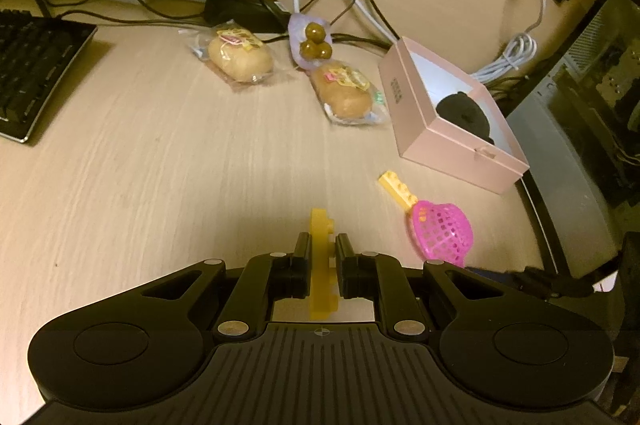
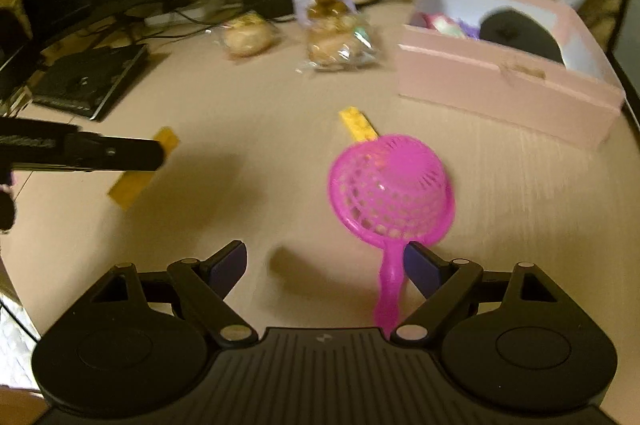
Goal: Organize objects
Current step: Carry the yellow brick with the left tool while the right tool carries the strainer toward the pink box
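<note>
A pale wood-grain desk [image 1: 140, 153] is lying matt under glossy clear-plastic bread wrappers [image 1: 240, 59], a shiny pink plastic mesh strainer [image 2: 394, 185] and a matt pink cardboard box [image 1: 452, 149].

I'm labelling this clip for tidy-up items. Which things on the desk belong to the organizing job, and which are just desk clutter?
Job:
yellow brick held in left gripper
second yellow brick
pink strainer before open right gripper
pink box
two bread packets
bag of brown balls

Clutter:
keyboard
cables
</note>
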A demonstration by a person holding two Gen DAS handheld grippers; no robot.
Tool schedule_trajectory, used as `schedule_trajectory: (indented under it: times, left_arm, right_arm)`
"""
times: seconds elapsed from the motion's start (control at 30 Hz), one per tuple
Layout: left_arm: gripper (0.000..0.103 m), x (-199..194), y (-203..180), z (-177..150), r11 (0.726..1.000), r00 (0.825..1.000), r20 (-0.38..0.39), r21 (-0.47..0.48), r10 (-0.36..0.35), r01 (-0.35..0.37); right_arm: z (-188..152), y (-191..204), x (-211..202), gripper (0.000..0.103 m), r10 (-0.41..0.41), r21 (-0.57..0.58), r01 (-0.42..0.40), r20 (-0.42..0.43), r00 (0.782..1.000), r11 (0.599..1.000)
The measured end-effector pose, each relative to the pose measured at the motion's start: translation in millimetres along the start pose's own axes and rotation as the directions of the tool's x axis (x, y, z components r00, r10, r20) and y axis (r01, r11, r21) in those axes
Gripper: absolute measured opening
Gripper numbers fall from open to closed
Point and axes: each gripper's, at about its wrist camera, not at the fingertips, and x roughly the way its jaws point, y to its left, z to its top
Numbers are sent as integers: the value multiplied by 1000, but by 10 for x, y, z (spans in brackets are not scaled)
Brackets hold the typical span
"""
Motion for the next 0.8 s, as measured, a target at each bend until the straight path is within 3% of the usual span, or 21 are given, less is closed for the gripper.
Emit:
schedule_trajectory:
  times: [0.1, 0.13, 0.2, 0.3, 0.43, 0.5, 0.57, 0.6, 0.8]
  left_arm:
    - [15, -6, 25, -17, 1000, 1000, -4, -3, -4, 4]
    - [15, -5, 32, -25, 1000, 1000, -8, -4, -4, 4]
    - [15, -8, 38, -50, 1000, 1000, -16, 0, -6, 6]
    - [15, -25, 36, -87, 1000, 1000, -28, 19, -13, 14]
    - [15, -60, 25, -130, 998, 999, -44, 58, -12, 15]
    - [15, -80, 31, -146, 997, 999, -51, 73, -9, 13]
    - [15, -98, 44, -156, 997, 998, -58, 81, -10, 14]
    - [15, -102, 52, -156, 996, 998, -60, 83, -11, 16]
    - [15, -83, 30, -139, 993, 997, -70, 104, -42, 49]
  right_arm:
    - [50, 35, -70, 92, -89, -50, 93, 69, 994, 994]
    - [68, 26, -76, 99, -136, -65, 143, 97, 986, 988]
    - [110, -44, -57, 103, -185, -72, 195, 130, 974, 978]
    - [175, -187, 98, 103, -220, -53, 227, 107, 970, 972]
    - [264, -363, 332, 103, -205, 39, 203, 50, 977, 978]
    - [287, -373, 377, 97, -201, 58, 197, 56, 978, 979]
    - [304, -339, 393, 72, -196, 51, 193, 57, 979, 980]
    - [312, -319, 386, 68, -192, 46, 190, 55, 980, 981]
    - [314, -180, 126, 68, -192, 32, 190, 104, 976, 981]
